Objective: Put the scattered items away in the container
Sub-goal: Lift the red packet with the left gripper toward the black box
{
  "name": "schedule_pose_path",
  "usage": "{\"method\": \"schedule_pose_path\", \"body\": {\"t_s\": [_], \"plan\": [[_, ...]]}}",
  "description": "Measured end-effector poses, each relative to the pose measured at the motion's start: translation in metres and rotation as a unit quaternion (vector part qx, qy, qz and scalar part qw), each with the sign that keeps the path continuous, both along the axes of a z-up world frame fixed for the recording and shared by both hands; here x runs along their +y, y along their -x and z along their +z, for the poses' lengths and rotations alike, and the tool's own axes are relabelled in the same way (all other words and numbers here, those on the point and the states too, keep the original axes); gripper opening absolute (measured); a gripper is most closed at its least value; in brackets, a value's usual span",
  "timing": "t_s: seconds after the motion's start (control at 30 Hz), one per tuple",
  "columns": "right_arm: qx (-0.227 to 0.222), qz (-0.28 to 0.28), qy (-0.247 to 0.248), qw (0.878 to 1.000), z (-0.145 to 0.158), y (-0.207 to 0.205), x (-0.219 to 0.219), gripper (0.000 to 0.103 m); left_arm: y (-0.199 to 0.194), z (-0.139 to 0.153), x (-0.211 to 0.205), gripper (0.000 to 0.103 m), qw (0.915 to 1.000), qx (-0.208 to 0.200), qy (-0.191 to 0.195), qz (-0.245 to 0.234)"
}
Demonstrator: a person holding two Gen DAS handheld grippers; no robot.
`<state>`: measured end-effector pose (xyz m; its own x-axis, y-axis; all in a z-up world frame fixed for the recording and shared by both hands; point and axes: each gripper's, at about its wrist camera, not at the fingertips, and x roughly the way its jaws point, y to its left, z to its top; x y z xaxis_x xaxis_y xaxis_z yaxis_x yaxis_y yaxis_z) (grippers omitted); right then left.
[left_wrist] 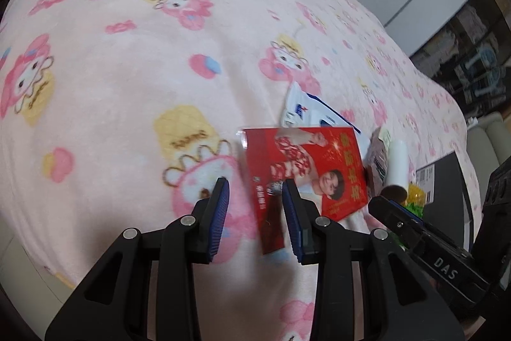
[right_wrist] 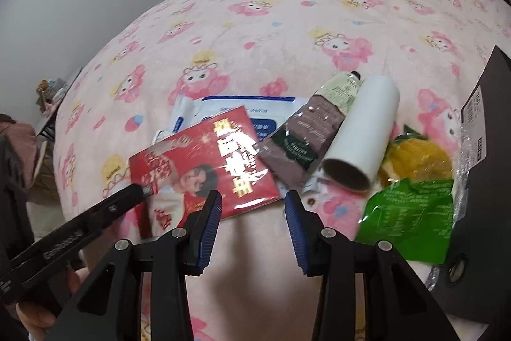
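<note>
On the bed [left_wrist: 127, 69], toward its right edge, you have the scattered items lying in one loose cluster on the pink cartoon-print blanket. The black box [right_wrist: 488, 104] stands at the right edge, just beside the cluster.

Items noted:
- A red packet [left_wrist: 306, 168] lies flat, overlapping a white and blue wipes pack [right_wrist: 249, 104] behind it.
- A brown and cream tube [right_wrist: 306, 130] lies beside the red packet, touching a white roll [right_wrist: 364, 133] on its other side.
- A yellow item [right_wrist: 415, 155] and a green bag [right_wrist: 405, 213] lie between the roll and the box; the bag is crumpled.

Your left tongs [left_wrist: 255, 184] stand apart over the near left corner of the red packet, with that corner between the fingers; the left pad is clear of it.

Your right tongs [right_wrist: 254, 197] stand apart over bare blanket by the packet's near edge, holding nothing.
</note>
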<state>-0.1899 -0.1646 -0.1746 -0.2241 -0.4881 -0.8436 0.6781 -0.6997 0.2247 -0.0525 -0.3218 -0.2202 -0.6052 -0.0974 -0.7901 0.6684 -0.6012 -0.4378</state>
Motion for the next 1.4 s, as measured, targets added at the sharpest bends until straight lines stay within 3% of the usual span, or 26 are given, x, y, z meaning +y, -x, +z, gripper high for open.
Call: {"method": "schedule_pose_path", "body": {"t_s": [0.23, 0.33, 0.4, 0.5, 0.77, 1.07, 1.27, 1.4], "plan": [[-0.014, 0.023, -0.029, 0.999, -0.021, 0.009, -0.019, 0.041, 0.007, -0.006, -0.003, 0.037, 0.9999, -0.007, -0.008, 0.0], [-0.007, 0.025, -0.015, 1.0, -0.021, 0.006, -0.022, 0.04, 0.011, -0.008, -0.002, 0.036, 0.9999, -0.008, -0.006, -0.007], [-0.009, 0.037, -0.004, 0.999, -0.017, 0.001, -0.022, 0.031, 0.011, -0.007, 0.0, 0.036, 0.9999, -0.01, 0.003, -0.009], [0.011, 0.044, -0.01, 0.999, -0.009, -0.011, -0.014, 0.03, 0.01, -0.006, 0.002, 0.036, 0.9998, -0.003, 0.0, -0.017], [-0.019, -0.002, 0.008, 1.0, 0.007, -0.047, 0.062, 0.03, 0.016, -0.007, 0.049, 0.036, 0.9938, -0.003, -0.022, -0.109], [-0.072, -0.056, -0.013, 0.996, -0.008, -0.097, 0.154, 0.031, -0.001, -0.008, 0.13, 0.039, 0.9772, -0.023, -0.013, -0.211], [-0.066, -0.065, 0.001, 0.996, -0.004, -0.094, 0.165, 0.032, -0.007, -0.001, 0.113, 0.039, 0.9873, -0.014, -0.003, -0.158], [-0.063, -0.066, -0.02, 0.996, -0.016, -0.08, 0.156, 0.037, 0.001, -0.013, 0.109, 0.039, 0.9853, -0.046, -0.013, -0.164]]}}
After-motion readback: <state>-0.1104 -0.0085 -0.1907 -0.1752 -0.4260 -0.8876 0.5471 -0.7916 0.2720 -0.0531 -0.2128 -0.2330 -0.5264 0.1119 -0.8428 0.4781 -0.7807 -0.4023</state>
